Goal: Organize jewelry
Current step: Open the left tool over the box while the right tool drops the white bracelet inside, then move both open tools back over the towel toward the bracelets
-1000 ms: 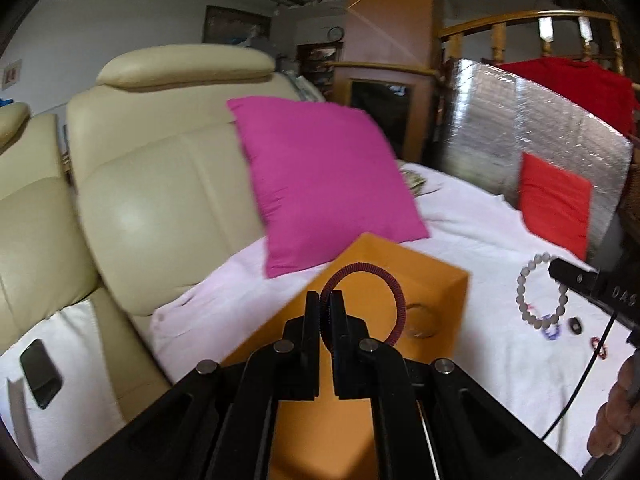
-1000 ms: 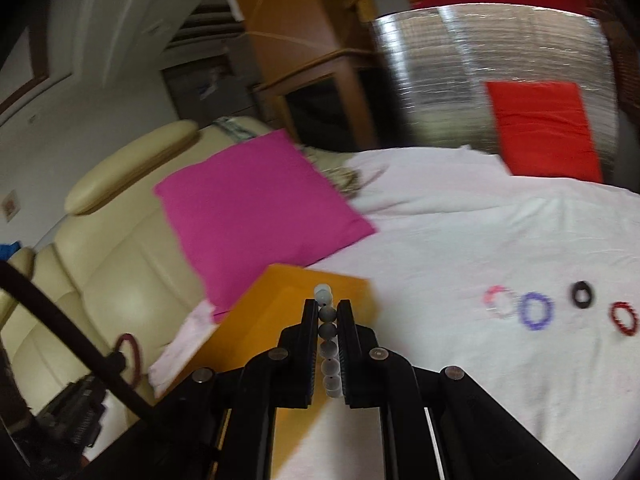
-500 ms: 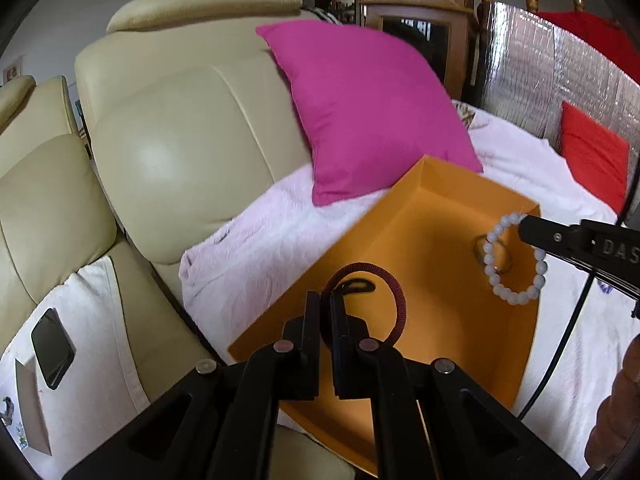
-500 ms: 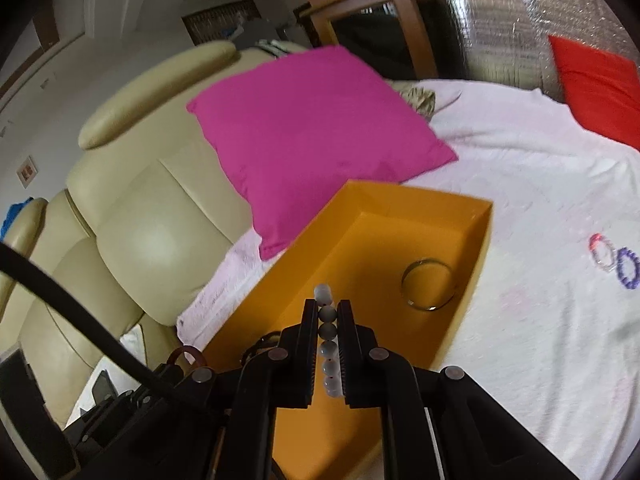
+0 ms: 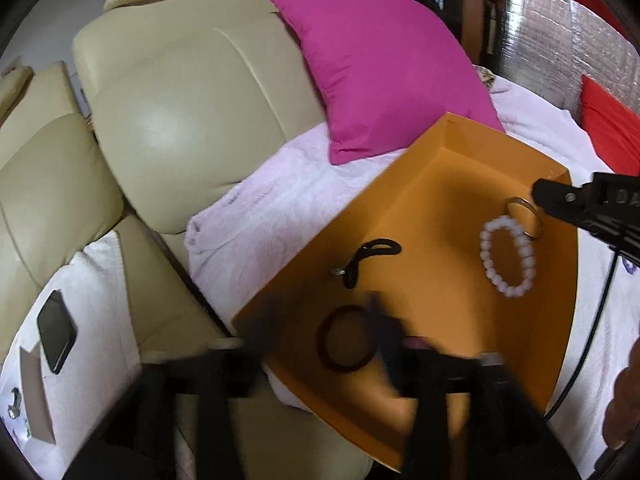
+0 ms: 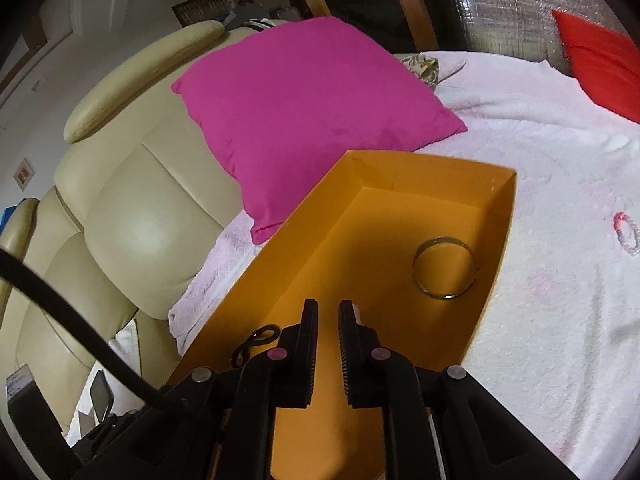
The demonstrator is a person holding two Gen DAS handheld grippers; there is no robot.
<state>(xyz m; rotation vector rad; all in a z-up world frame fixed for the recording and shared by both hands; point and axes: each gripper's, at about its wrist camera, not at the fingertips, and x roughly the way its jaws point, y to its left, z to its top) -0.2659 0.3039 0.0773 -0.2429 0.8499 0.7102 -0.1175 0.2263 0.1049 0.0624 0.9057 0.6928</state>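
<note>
Both grippers point steeply down into the orange box, which sits on the white cloth in front of the pink cushion. My left gripper is blurred, its jaws swinging apart, and the dark red bracelet lies loose on the box floor between them. My right gripper has its jaws parting by a narrow gap with nothing between the pads. Half a second ago each gripper pinched its bracelet above the box; now both bracelets are let go and both grippers sit lower. Only the left view shows the white bead bracelet, just under the right gripper's tip and overlapping the metal bangle; I cannot tell whether it has settled. That view also shows a phone on the cream sofa. The black loop appears in both views, while only the right view shows a pink bracelet left out on the cloth.
</note>
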